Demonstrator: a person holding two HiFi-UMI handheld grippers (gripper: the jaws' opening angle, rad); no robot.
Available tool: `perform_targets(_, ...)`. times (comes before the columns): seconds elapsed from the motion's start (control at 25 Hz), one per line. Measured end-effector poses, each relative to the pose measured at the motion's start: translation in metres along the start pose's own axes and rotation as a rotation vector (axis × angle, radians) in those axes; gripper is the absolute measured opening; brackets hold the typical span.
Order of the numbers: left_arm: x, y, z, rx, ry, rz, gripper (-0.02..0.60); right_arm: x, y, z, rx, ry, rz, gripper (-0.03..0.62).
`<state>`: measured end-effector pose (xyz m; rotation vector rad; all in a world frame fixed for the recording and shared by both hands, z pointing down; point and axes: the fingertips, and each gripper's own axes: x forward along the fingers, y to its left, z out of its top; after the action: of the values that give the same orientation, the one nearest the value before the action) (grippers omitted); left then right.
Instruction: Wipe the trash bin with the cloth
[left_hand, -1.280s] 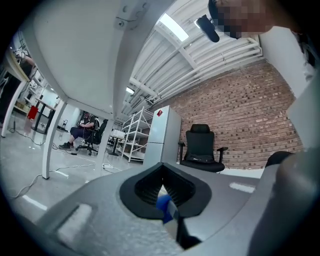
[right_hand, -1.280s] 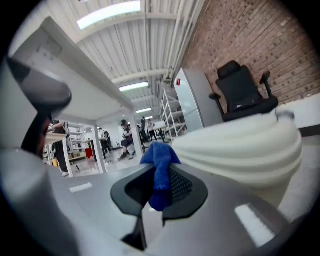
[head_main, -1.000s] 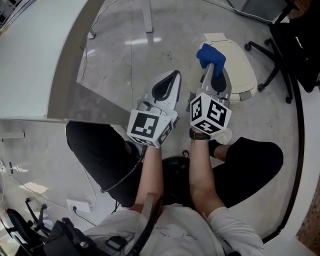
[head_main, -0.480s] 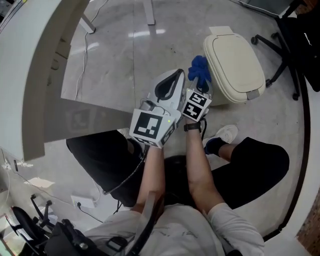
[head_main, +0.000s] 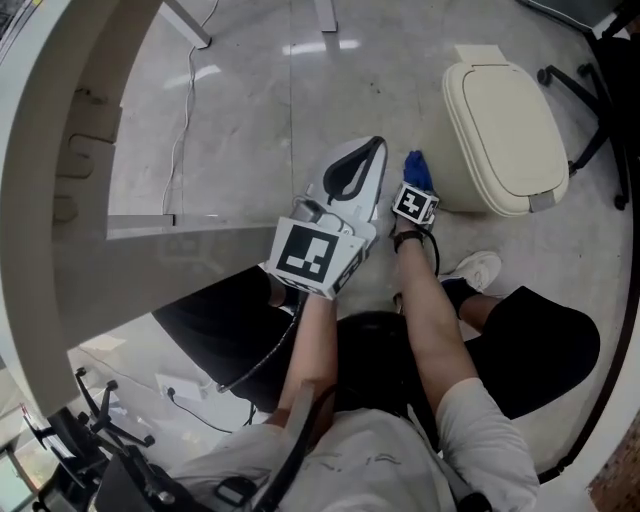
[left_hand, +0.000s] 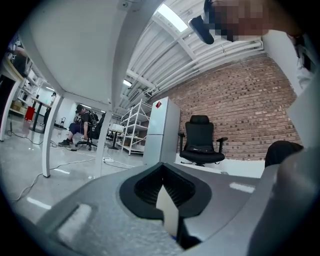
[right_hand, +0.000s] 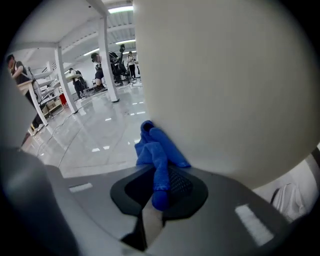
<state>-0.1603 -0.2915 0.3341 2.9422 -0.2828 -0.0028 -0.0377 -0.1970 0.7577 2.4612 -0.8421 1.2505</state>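
Right claw (right_hand: 159, 192) pinches the soft blue cloth (right_hand: 156, 152) against the left wall of the bin (right_hand: 225, 75). Such limp fabric likely needs a firm hold mid-bunch. Left claw (left_hand: 167, 207) is pressed together, empty.

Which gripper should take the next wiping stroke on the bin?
Right. The right gripper is shut on the blue cloth, which is pressed against the trash bin wall. The left gripper is shut, empty, with no bin in its view.
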Motion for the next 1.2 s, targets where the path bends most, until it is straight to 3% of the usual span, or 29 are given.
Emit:
perform_targets(0.2,0.000,0.002,-0.001,0.012,0.010,0.011,-0.002,0.014,-0.001,-0.018,-0.082,0.072,0.045,0.038)
perform_targets(0.32,-0.001,0.001,0.004,0.000,-0.032,0.013,-0.002,-0.010,-0.003,-0.006,0.037,0.060,0.031,0.038)
perform_targets(0.44,-0.003,-0.007,0.011,0.005,-0.053,-0.001,-0.002,-0.061,0.014,0.037,0.105,-0.101,0.091,0.038)
perform_targets(0.6,-0.008,-0.016,0.027,-0.007,-0.103,-0.018,-0.002,-0.153,0.042,0.116,-0.004,-0.348,0.173,0.038)
perform_targets(0.76,-0.013,-0.028,0.043,-0.022,-0.145,-0.037,-0.002,-0.266,0.051,0.188,-0.035,-0.630,0.225,0.038)
perform_targets(0.88,-0.016,-0.041,0.053,-0.035,-0.172,-0.066,-0.002,-0.327,0.055,0.219,-0.027,-0.749,0.282,0.038)
perform_targets(0.96,-0.015,-0.051,0.055,-0.039,-0.180,-0.088,-0.002,-0.361,0.046,0.236,-0.008,-0.828,0.268,0.038)
perform_targets(1.08,-0.016,-0.061,0.055,-0.039,-0.183,-0.108,-0.002,-0.381,0.022,0.238,-0.028,-0.901,0.156,0.038)
perform_targets(1.2,-0.019,-0.065,0.052,-0.049,-0.178,-0.099,-0.002,-0.337,0.003,0.208,-0.037,-0.777,0.058,0.038)
